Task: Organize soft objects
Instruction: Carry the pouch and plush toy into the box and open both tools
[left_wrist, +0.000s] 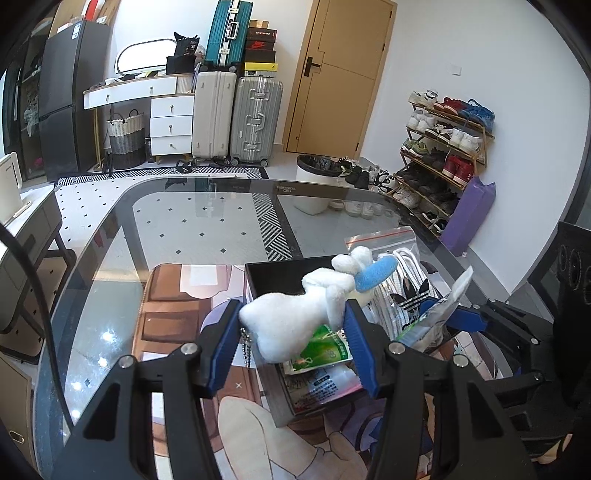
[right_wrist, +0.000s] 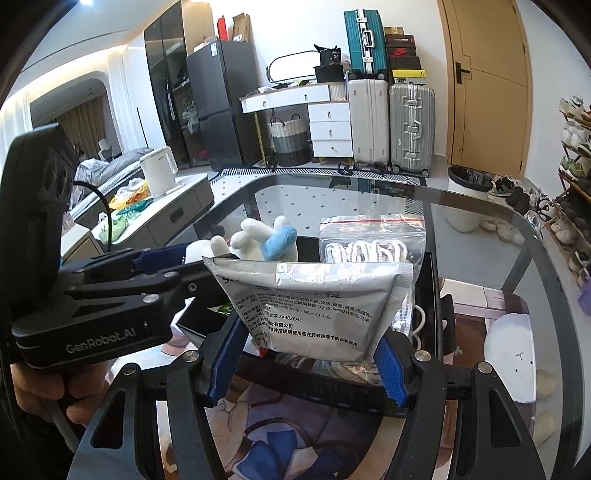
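Observation:
My left gripper is shut on a white plush toy with a blue ear and holds it over the black box. The toy also shows in the right wrist view. My right gripper is shut on a silver foil packet and holds it upright above the box's near side. The packet's edge shows in the left wrist view. In the box lie a green sachet and a zip bag of white cord.
The box stands on a printed mat on a glass table. A white round plush lies on the mat to the right. Suitcases, a shoe rack and a bin stand beyond the table.

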